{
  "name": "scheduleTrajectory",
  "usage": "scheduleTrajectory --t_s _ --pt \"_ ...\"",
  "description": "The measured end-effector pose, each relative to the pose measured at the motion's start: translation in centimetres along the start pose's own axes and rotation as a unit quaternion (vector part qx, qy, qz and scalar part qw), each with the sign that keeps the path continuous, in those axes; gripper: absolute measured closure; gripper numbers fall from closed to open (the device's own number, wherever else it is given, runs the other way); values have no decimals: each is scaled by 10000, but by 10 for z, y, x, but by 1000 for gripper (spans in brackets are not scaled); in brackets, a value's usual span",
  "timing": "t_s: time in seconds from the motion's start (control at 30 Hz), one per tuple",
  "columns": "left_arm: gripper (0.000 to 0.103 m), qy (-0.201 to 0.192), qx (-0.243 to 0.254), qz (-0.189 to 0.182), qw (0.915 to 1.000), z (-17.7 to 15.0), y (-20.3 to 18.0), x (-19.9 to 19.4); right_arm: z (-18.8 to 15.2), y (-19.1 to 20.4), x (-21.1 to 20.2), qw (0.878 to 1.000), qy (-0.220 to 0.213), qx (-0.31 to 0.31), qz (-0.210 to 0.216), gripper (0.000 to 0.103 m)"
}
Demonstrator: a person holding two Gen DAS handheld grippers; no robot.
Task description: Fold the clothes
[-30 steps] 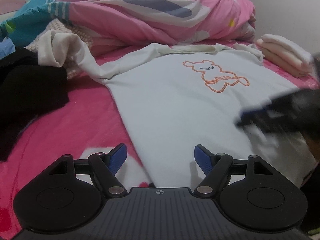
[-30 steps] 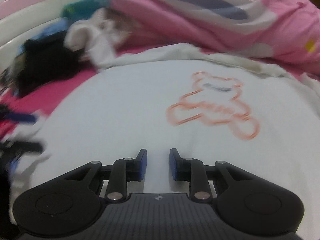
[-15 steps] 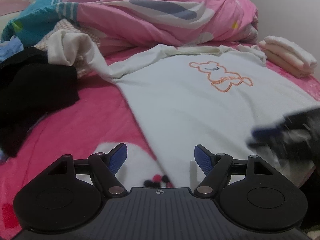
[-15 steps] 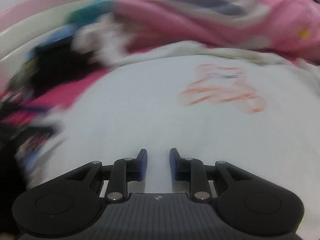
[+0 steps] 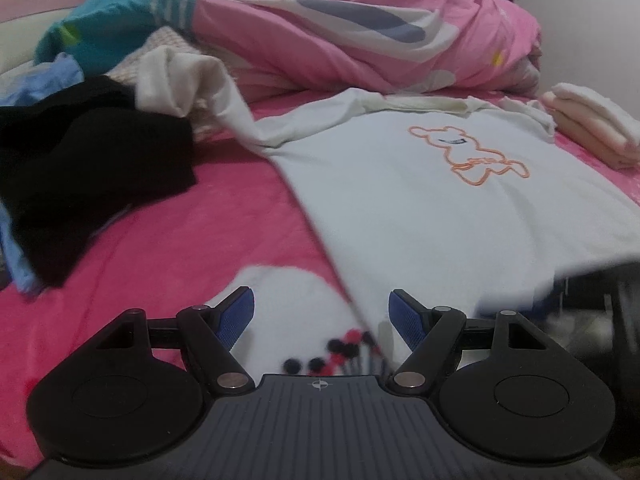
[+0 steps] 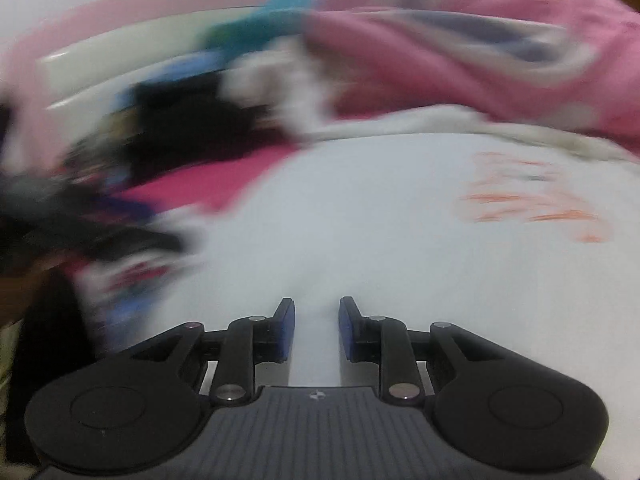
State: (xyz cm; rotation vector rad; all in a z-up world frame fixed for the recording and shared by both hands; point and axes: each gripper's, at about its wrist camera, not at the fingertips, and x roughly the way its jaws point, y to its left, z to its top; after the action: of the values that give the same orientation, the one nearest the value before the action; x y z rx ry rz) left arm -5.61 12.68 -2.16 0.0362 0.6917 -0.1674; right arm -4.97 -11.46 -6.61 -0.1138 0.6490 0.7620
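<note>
A white T-shirt (image 5: pixel 420 208) with an orange bear outline lies flat on the pink bed, collar toward the duvet. My left gripper (image 5: pixel 322 312) is open, low over the shirt's near left corner, with the side edge running between its fingers. The right wrist view is blurred by motion. There my right gripper (image 6: pixel 316 322) has its blue pads close together with the T-shirt (image 6: pixel 360 232) fabric pinched between them. In the left wrist view the shirt's near right hem is raised, with a dark blurred shape under it.
A black garment (image 5: pixel 80 176) and blue cloth lie in a heap at the left, with a cream garment (image 5: pixel 180 84) beside them. A bunched pink duvet (image 5: pixel 360 32) fills the back. Folded pale clothes (image 5: pixel 592 128) are stacked at the far right.
Both grippers have pulled back toward the near hem. The right gripper has dropped out of the left view, and the shirt's near right hem now stands lifted.
</note>
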Motion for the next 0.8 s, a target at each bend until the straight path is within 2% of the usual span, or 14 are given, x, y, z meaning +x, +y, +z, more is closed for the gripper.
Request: scheduleTrajectory --t_s 0.1,0.13,0.17,0.23,0.27,0.3,0.37,0.43,0.5,0.67,0.73,0.8 --pt "28 -45 -43 71 10000 -1 4 -5 -6 52 -1 9932 -18 -643 975 78" --pt "28 -60 -58 94 9999 -1 6 -7 -3 58 -4 9908 -69 -780 1103 79" --pt "28 -75 -72 118 9999 -2 7 -9 1 56 -8 9920 -204 -827 935 79" --pt "28 -129 -103 105 9998 -1 7 -10 16 31 -8 9973 -394 -571 252 79" --pt "28 -166 -120 73 9998 -1 6 -10 19 8 -8 9986 -429 -206 -208 79" --pt "28 -203 -136 40 9997 0 5 -9 18 -7 -7 9975 -398 36 -586 78" --pt "28 -223 -153 -48 9996 1 -1 -7 6 -16 -5 9951 -201 235 -938 78" --pt "28 -222 -139 -93 9996 2 -8 -4 -12 17 -2 9984 -181 -91 -533 78" --pt "28 -202 -113 -145 9996 4 -15 -1 -25 52 -12 9983 -236 -518 140 78" --pt "28 -206 -29 -552 9983 14 -39 11 -19 27 -37 9969 -729 -281 -96 80" --pt "28 -174 2 -819 9965 18 -53 22 -17 -25 -48 9921 -857 534 -743 79" --pt "28 -77 64 -1028 9947 18 -66 37 -28 -67 -57 9821 -819 912 -1428 79"
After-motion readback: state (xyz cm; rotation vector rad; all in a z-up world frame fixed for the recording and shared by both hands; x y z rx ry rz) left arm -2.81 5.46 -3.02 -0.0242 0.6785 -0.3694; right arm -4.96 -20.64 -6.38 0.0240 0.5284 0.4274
